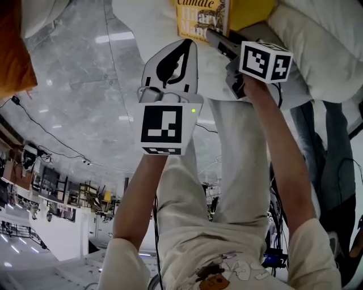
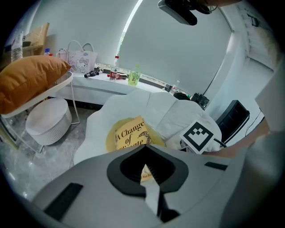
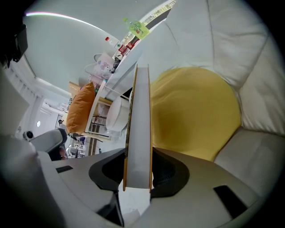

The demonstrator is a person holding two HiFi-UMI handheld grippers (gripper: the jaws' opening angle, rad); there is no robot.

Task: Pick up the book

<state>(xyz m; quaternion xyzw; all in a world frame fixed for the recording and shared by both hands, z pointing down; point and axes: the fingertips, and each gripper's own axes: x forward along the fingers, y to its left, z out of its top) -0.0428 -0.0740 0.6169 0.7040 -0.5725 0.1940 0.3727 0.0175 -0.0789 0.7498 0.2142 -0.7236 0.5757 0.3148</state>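
Note:
The book [image 1: 201, 20] has a yellow cover with dark lettering and shows at the top of the head view, over a yellow cushion [image 1: 252, 11]. My right gripper [image 1: 218, 39] is shut on the book's near edge. In the right gripper view the white page edge of the book [image 3: 139, 133] stands upright between the two dark pads, and both pads touch it. My left gripper [image 1: 184, 45] hangs just left of the book, shut and empty. In the left gripper view the book [image 2: 131, 136] lies beyond the closed jaws.
A white armchair [image 1: 317, 51] bears the yellow cushion [image 3: 196, 111]. An orange cushion [image 2: 29, 80] rests on a wire-frame side table, with a round white stool [image 2: 46, 120] under it. A marble floor [image 1: 85, 85] spreads to the left. The person's legs [image 1: 238, 170] are below the grippers.

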